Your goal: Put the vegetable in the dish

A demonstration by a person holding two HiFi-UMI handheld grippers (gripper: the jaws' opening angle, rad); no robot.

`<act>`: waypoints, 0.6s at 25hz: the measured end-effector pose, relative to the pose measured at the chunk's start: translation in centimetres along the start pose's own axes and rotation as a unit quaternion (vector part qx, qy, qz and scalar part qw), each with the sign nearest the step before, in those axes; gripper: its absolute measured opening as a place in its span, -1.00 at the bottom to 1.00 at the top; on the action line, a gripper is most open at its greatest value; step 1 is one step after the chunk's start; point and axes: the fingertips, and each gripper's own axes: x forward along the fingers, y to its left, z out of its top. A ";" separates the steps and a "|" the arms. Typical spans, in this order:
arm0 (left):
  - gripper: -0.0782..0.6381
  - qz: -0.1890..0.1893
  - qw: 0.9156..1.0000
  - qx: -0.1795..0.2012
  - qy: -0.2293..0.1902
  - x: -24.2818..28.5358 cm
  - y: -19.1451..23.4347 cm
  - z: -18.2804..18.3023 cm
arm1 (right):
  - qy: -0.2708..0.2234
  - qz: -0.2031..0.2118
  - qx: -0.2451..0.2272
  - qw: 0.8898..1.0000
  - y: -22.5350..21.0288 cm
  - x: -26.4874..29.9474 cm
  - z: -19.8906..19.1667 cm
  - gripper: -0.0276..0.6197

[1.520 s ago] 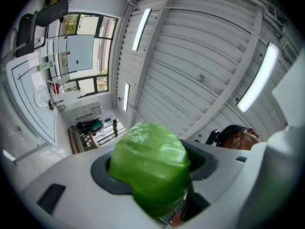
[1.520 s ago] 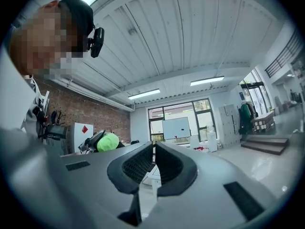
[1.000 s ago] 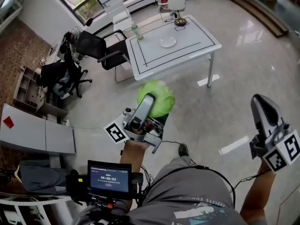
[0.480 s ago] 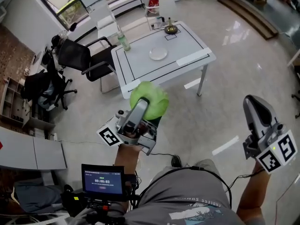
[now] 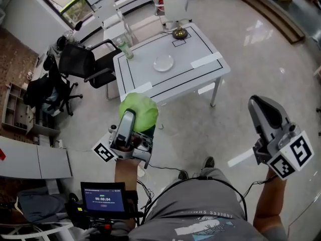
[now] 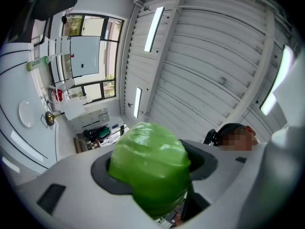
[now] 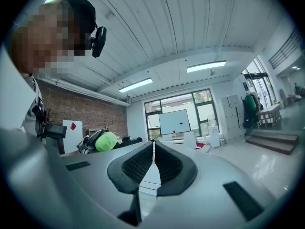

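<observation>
A round green cabbage (image 5: 139, 112) sits between the jaws of my left gripper (image 5: 131, 118), which is shut on it and held above the floor, short of the white table (image 5: 136, 76). In the left gripper view the cabbage (image 6: 150, 163) fills the gap between the dark pads. A small white dish (image 5: 163, 63) lies near the middle of the table, also seen in the left gripper view as a white dish (image 6: 25, 114). My right gripper (image 5: 266, 115) is raised at the right, jaws together with nothing in them; its pads (image 7: 168, 165) meet in the right gripper view.
On the table stand a clear bottle (image 5: 123, 48) at the left edge and a brass object (image 5: 179, 33) at the far side. A black office chair (image 5: 80, 63) stands left of the table, a white chair (image 5: 173, 5) behind it. Grey cabinets (image 5: 35, 162) lie at the left.
I have moved closer to the table, which now sits lower and more central in the head view. Both grippers keep their hold and pose.
</observation>
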 end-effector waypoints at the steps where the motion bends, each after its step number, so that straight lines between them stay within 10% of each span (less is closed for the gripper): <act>1: 0.04 0.005 1.000 0.009 -0.005 0.7 0.4 0.0 | -0.001 0.007 0.003 1.000 -1.4 0.5 0.1 -0.89; 15: 0.04 0.050 0.997 0.044 -0.031 5.6 4.9 0.0 | 0.013 0.075 0.019 0.997 -8.3 6.2 0.7 -0.89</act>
